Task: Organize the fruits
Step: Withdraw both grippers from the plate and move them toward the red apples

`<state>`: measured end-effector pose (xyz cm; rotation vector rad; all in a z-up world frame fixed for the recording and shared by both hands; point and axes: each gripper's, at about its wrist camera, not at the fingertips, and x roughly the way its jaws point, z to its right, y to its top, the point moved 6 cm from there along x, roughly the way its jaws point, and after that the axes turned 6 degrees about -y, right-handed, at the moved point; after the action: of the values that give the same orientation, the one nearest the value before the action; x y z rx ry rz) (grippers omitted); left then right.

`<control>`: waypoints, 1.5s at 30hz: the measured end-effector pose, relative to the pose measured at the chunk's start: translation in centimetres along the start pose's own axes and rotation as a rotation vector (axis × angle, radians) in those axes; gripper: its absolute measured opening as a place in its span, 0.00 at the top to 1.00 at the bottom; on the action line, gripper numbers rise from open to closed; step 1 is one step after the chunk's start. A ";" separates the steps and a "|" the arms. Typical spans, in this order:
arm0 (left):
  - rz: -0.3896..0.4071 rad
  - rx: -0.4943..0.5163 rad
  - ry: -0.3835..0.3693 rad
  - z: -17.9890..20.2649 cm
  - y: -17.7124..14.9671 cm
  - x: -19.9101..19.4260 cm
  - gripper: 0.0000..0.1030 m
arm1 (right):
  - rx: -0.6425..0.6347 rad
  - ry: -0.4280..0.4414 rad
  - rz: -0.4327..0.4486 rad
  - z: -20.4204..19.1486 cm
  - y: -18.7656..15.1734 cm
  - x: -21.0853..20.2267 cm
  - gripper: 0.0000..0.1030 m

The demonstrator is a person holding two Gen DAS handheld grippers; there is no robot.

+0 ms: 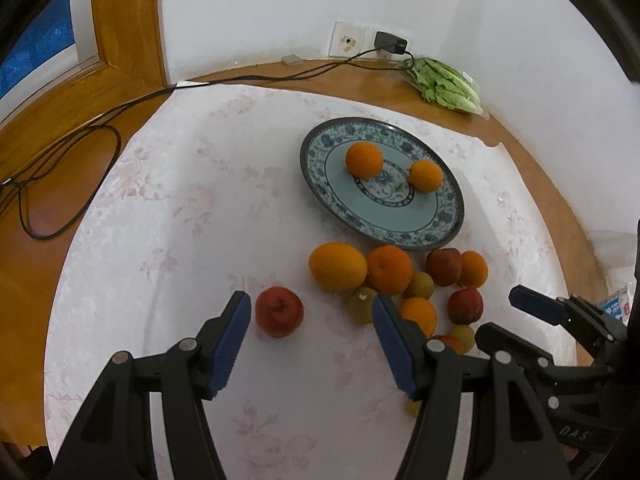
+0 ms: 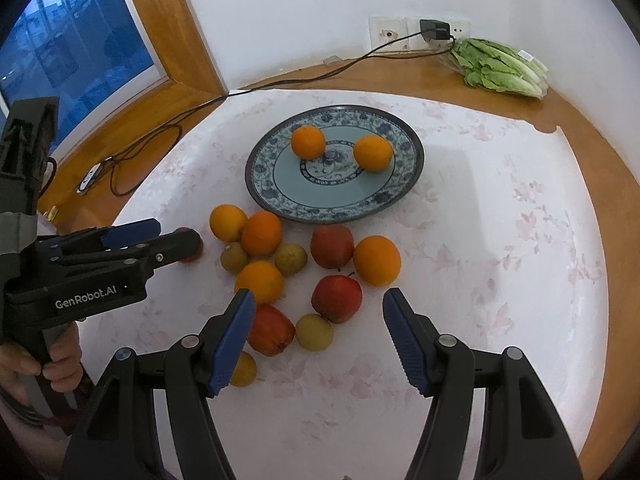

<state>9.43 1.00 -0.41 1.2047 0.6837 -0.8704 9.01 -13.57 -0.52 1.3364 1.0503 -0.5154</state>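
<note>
A blue patterned plate (image 1: 448, 216) (image 2: 404, 176) holds two oranges (image 1: 364, 159) (image 2: 308, 142). In front of it lies a heap of oranges (image 2: 377, 261), red apples (image 2: 337, 298) and small brownish fruits (image 2: 315, 332). A lone red apple (image 1: 279, 311) lies to the left of the heap. My left gripper (image 1: 312, 344) is open and empty, low over the cloth, with that apple just ahead between its fingers. My right gripper (image 2: 318, 336) is open and empty, just short of the heap's near fruits.
A white flowered cloth (image 1: 180, 208) covers a round wooden table (image 2: 592, 128). Bagged lettuce (image 1: 448, 84) (image 2: 500, 66) lies at the back right. A black cable (image 1: 80, 128) runs from a wall socket (image 1: 390, 42) across the left side.
</note>
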 end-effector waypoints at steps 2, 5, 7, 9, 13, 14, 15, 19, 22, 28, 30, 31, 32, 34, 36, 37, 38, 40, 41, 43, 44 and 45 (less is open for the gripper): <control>-0.003 -0.001 -0.001 0.0 -0.2 0.1 0.35 | 0.009 0.004 -0.003 0.2 -0.3 0.1 0.34; -0.006 0.000 0.002 -0.1 -0.4 0.2 0.35 | 0.019 0.003 -0.006 0.5 -0.6 0.3 0.34; -0.008 -0.002 0.003 -0.2 -0.6 0.3 0.35 | 0.024 0.003 -0.009 0.7 -0.8 0.5 0.34; -0.010 -0.002 0.002 -0.3 -0.6 0.3 0.35 | 0.029 0.005 -0.012 0.8 -0.9 0.6 0.34; -0.009 -0.006 0.005 -0.4 -0.8 0.4 0.35 | 0.033 0.005 -0.014 1.0 -1.1 0.6 0.34; -0.011 -0.007 0.006 -0.4 -0.8 0.5 0.35 | 0.034 0.006 -0.011 1.0 -1.1 0.6 0.34; -0.013 -0.008 0.007 -0.5 -0.9 0.5 0.35 | 0.035 0.005 -0.010 1.0 -1.1 0.6 0.34; -0.019 -0.014 0.007 -0.7 -1.3 0.7 0.35 | 0.035 0.010 -0.016 1.0 -1.4 0.9 0.34; -0.023 -0.019 0.008 -0.8 -1.5 0.8 0.35 | 0.037 0.015 -0.021 1.0 -1.6 1.1 0.34; -0.027 -0.022 0.003 -1.0 -1.7 0.9 0.35 | 0.039 0.016 -0.025 0.9 -1.8 1.4 0.34; -0.024 -0.024 0.003 -1.0 -1.7 0.9 0.35 | 0.041 0.015 -0.027 0.9 -1.9 1.6 0.34; -0.023 -0.026 0.002 -1.1 -1.7 0.9 0.35 | 0.045 0.017 -0.025 1.0 -1.8 1.7 0.34; -0.022 -0.027 0.000 -1.1 -1.7 0.9 0.35 | 0.046 0.017 -0.024 1.0 -1.8 1.7 0.34; -0.021 -0.027 -0.005 -1.2 -1.8 1.0 0.35 | 0.046 0.016 -0.023 1.0 -1.9 1.7 0.34; -0.024 -0.024 -0.010 -1.1 -1.9 1.1 0.35 | 0.044 0.015 -0.019 1.0 -1.9 1.7 0.34; -0.025 -0.022 -0.013 -1.0 -1.9 1.1 0.35 | 0.042 0.014 -0.017 1.0 -1.9 1.6 0.34; -0.026 -0.020 -0.015 -1.0 -1.9 1.1 0.35 | 0.041 0.014 -0.015 1.0 -1.9 1.6 0.34; -0.025 -0.011 -0.017 -0.7 -1.9 1.2 0.35 | 0.039 0.019 -0.013 0.8 -1.9 1.6 0.34; -0.025 -0.007 -0.018 -0.6 -1.9 1.2 0.35 | 0.037 0.022 -0.012 0.7 -2.0 1.5 0.34; -0.027 0.004 -0.021 -0.3 -2.0 1.4 0.35 | 0.032 0.028 -0.008 0.5 -2.1 1.4 0.34; -0.027 0.008 -0.023 -0.2 -2.0 1.5 0.35 | 0.031 0.030 -0.007 0.4 -2.2 1.4 0.34; -0.027 0.012 -0.021 -0.2 -2.1 1.5 0.35 | 0.030 0.034 -0.007 0.3 -2.2 1.3 0.34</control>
<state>8.43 0.59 -2.73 1.1981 0.6792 -0.9096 7.91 -13.97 -2.84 1.3728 1.0791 -0.5167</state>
